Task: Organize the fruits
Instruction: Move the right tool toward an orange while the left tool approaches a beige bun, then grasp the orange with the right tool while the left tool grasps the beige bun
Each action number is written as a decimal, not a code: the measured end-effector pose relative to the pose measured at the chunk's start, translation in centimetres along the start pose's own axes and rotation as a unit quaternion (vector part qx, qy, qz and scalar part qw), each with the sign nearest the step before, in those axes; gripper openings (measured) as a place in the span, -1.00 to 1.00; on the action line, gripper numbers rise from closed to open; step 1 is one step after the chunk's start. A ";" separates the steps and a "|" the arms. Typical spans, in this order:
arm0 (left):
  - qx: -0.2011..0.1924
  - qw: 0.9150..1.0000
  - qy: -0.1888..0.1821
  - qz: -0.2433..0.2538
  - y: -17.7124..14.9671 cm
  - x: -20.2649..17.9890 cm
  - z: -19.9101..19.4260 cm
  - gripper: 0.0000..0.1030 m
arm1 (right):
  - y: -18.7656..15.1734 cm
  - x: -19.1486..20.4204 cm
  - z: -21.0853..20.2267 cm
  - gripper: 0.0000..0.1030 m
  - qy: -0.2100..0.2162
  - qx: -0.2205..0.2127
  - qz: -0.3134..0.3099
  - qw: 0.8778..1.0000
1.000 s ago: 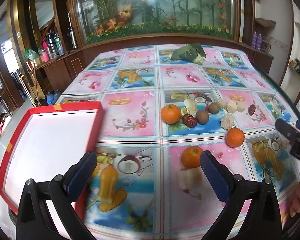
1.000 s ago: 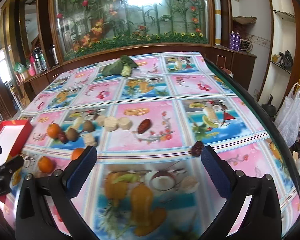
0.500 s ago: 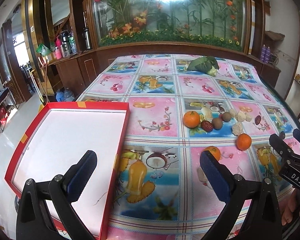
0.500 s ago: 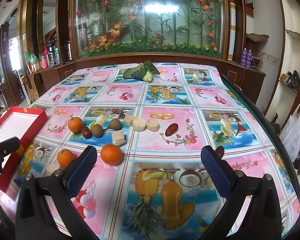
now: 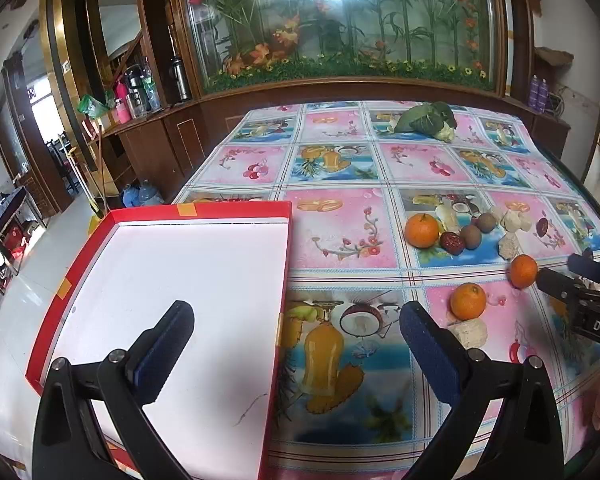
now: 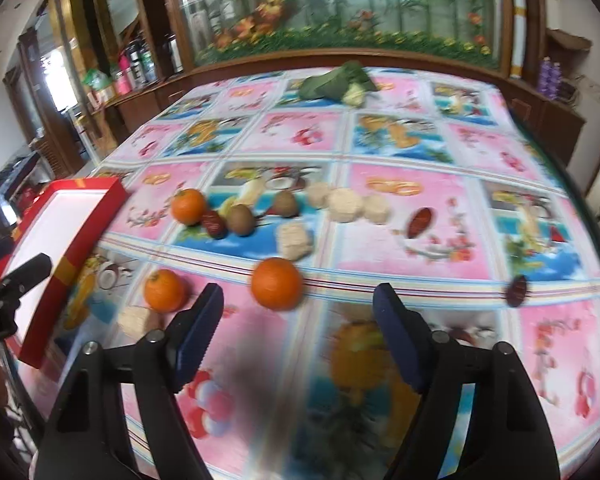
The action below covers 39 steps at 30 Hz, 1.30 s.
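Observation:
Three oranges lie on the fruit-print tablecloth: a far one (image 5: 421,230) (image 6: 188,206), a near-left one (image 5: 468,301) (image 6: 165,290) and a third (image 5: 523,270) (image 6: 277,283). Beside the far orange sit red dates (image 5: 452,242), kiwis (image 5: 471,236) (image 6: 240,220) and pale cakes (image 6: 345,206). A red tray with a white floor (image 5: 80,264) (image 6: 72,258) lies at the table's left. My left gripper (image 5: 296,330) hangs open over the tray's right edge. My right gripper (image 6: 298,318) is open just short of the third orange, holding nothing.
Green leafy vegetables (image 5: 424,118) (image 6: 334,80) rest at the table's far end. A loose date (image 6: 516,290) lies near the right edge and another (image 6: 420,218) beside the cakes. A wooden cabinet with bottles (image 5: 140,92) stands left; the table edge curves at right.
The left gripper has swung left, so the tray fills more of its view. The right gripper has come lower and closer to the third orange; its view is blurred by motion.

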<state>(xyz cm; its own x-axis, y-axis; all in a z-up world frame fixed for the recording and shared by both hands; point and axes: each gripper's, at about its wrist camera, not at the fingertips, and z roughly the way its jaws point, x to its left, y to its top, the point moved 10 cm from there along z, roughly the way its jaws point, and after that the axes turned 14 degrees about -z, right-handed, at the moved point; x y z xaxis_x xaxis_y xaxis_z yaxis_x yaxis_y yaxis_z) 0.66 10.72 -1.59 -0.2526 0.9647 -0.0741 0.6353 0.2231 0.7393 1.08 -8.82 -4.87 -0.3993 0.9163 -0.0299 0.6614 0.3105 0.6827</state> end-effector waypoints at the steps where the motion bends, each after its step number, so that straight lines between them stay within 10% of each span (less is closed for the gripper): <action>1: 0.003 1.000 0.000 0.002 -0.1 -0.1 0.0 0.98 | 0.2 0.4 0.2 0.44 0.001 0.000 -0.006 1.000; 16: 0.054 0.996 -0.062 0.039 -3.4 -5.2 0.8 0.66 | -0.6 0.8 3.0 -0.31 0.007 0.041 -0.019 0.999; 30: 0.107 0.988 -0.106 0.042 -6.1 -9.4 0.9 0.39 | 0.7 -2.4 0.7 -0.33 -0.008 -0.013 0.053 0.999; 39: 0.142 0.982 -0.117 0.036 -7.2 -10.5 2.6 -0.18 | 1.0 -2.6 0.5 -0.33 -0.005 -0.022 0.060 0.998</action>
<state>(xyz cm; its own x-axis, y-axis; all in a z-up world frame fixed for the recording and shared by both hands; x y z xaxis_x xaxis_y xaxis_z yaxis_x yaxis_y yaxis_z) 0.62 -0.70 -7.89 -0.0460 0.9775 -0.2058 0.8311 0.1517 0.5350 3.09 -10.72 -4.48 -0.3117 0.9490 0.0469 0.6757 0.1867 0.7131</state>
